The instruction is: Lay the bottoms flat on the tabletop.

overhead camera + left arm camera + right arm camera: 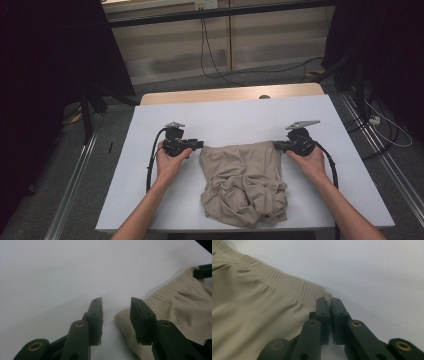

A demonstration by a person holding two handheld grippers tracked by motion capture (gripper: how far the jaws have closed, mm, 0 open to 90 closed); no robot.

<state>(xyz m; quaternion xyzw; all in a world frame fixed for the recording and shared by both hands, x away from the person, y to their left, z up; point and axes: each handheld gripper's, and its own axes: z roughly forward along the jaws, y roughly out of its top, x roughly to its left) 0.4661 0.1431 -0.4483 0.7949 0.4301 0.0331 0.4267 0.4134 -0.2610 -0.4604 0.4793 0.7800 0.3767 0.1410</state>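
A beige garment [242,180] with a ribbed waistband lies crumpled on the white table [225,115], with the waistband along its far edge. My left gripper [201,145] is open at the waistband's left corner. In the left gripper view the fabric corner [122,318] lies against the right-hand jaw of the left gripper [116,301], with no cloth in the gap. My right gripper [276,145] is at the waistband's right corner. In the right gripper view the jaws of the right gripper [329,299] are pressed together on the edge of the garment [249,302].
A wooden strip [230,93] runs along the table's far edge. Cables [215,65] trail on the floor behind it. Dark stands [87,110] and floor rails [75,175] flank the table. Bare tabletop lies beyond the garment and to both sides.
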